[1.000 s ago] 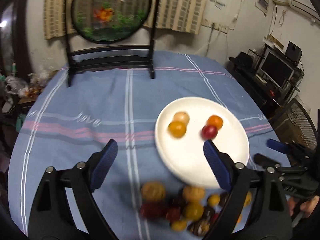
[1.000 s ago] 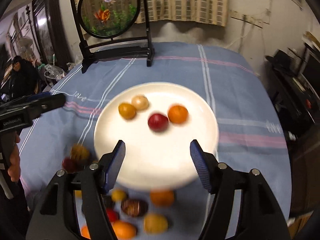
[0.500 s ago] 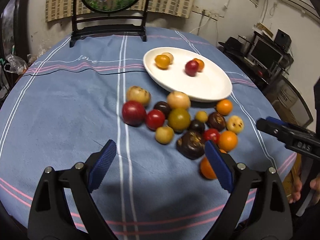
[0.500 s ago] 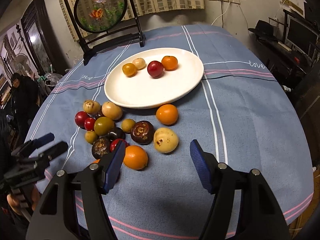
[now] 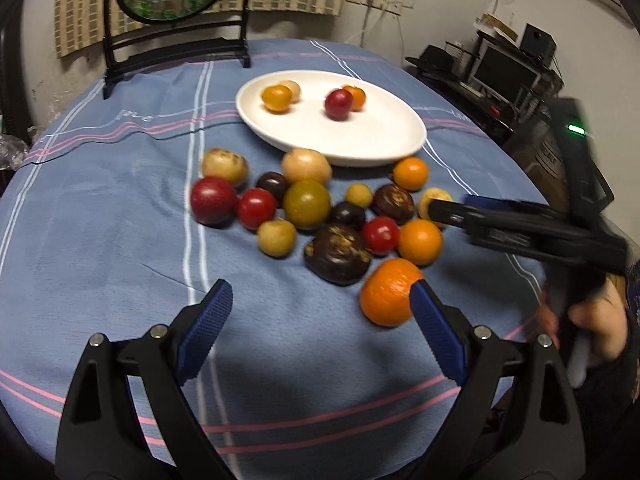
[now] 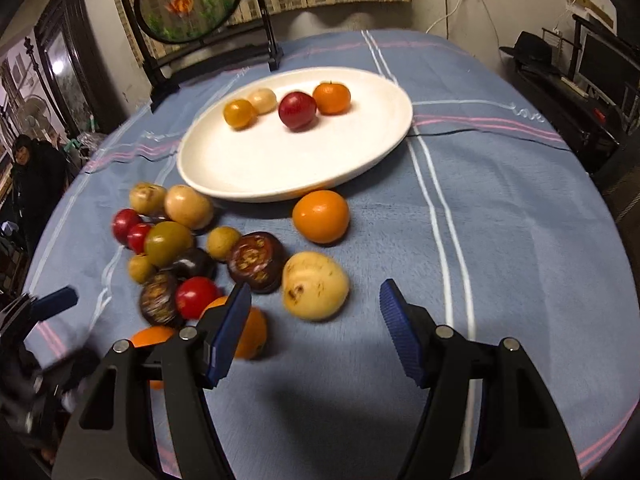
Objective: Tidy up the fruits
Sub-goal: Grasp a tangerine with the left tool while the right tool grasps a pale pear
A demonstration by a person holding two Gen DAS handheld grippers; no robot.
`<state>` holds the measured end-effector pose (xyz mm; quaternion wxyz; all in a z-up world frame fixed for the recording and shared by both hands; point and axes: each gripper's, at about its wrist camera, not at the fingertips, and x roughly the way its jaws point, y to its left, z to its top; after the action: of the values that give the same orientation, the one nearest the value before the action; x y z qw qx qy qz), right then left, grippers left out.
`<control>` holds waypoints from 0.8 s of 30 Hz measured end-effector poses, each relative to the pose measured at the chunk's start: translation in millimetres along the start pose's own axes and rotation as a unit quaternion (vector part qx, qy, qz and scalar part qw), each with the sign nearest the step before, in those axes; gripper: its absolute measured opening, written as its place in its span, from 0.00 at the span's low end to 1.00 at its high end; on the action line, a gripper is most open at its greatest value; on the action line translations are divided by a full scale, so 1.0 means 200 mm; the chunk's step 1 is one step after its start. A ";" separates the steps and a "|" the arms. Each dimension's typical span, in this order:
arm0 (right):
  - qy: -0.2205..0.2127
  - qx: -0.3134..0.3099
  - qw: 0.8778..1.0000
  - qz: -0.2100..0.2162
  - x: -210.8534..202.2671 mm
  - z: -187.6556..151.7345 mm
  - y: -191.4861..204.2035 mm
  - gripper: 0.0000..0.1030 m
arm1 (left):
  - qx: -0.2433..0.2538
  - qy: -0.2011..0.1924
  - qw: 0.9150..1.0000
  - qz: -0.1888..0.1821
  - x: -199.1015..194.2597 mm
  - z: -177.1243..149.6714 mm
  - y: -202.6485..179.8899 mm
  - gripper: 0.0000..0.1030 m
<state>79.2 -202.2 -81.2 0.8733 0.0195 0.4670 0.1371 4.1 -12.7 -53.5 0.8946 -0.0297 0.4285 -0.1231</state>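
Blue striped cloth covers the round surface; a white plate sits toward the far side with four small fruits already on it: a yellow one, a pale one, a red one and an orange one, bunched at the plate's far half, leaving the near half free for more. Most of the fruit lies in a loose heap on the cloth just in front of the plate, so sorting looks barely begun. Left tool hangs low over the cloth, jaws wide, nothing between them; a big orange lies just at its right pad, partly hidden behind it, contact uncertain. Right tool points down at the near edge of the heap; its jaws have just been closing but are apart, gripping nothing. A pale yellow speckled fruit lies just ahead of the gap, likely the next pick, being at the heap's open edge. Another orange is half hidden behind the right tool's left pad. An orange lies alone beside the plate rim. Motion blur smears the heap's left side; the dark fruits' kind is hard to tell. A hand on the right tool is cut off at the frame edge. Behind the plate stands a round framed screen.
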 end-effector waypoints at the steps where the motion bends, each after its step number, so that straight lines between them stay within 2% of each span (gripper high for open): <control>1: 0.009 0.003 1.000 0.009 0.04 0.00 -0.01 0.43 | 0.003 0.003 1.000 -0.003 0.01 0.00 -0.01 0.89; 2: -0.002 0.002 1.000 0.013 0.04 0.00 -0.01 0.36 | 0.008 0.006 1.000 -0.005 0.02 -0.01 -0.02 0.89; 5: -0.013 0.013 0.999 0.032 -0.02 -0.02 -0.02 0.36 | 0.018 0.015 1.000 -0.009 0.05 -0.01 -0.06 0.89; 10: -0.039 0.020 0.999 0.021 -0.18 -0.06 -0.07 0.36 | 0.031 0.032 0.999 -0.030 0.10 -0.01 -0.12 0.89; 14: -0.049 0.035 0.998 0.021 -0.25 -0.09 -0.14 0.36 | 0.034 0.052 0.998 -0.029 0.19 -0.01 -0.15 0.88; 15: -0.049 0.039 0.998 0.025 -0.26 -0.10 -0.15 0.36 | 0.032 0.055 0.998 -0.026 0.21 -0.01 -0.15 0.81; 16: -0.049 0.041 0.998 0.027 -0.26 -0.10 -0.16 0.36 | 0.029 0.059 0.998 -0.026 0.23 -0.01 -0.16 0.70; 17: -0.049 0.044 0.997 0.029 -0.26 -0.11 -0.17 0.36 | 0.029 0.063 0.997 -0.026 0.25 0.00 -0.16 0.55; 19: -0.046 0.046 0.997 0.033 -0.25 -0.10 -0.17 0.36 | 0.024 0.055 0.998 -0.027 0.26 0.00 -0.16 0.48; 20: -0.044 0.046 0.997 0.034 -0.24 -0.11 -0.17 0.36 | 0.023 0.053 0.998 -0.036 0.25 0.00 -0.17 0.42; 24: -0.045 0.035 0.998 0.041 -0.25 -0.12 -0.13 0.36 | 0.021 0.040 0.998 -0.042 0.22 0.00 -0.17 0.41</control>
<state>38.7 -242.4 -57.6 0.8858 0.0755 0.4309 0.1550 23.5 -56.7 -81.0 0.8710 -0.0239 0.4600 -0.1707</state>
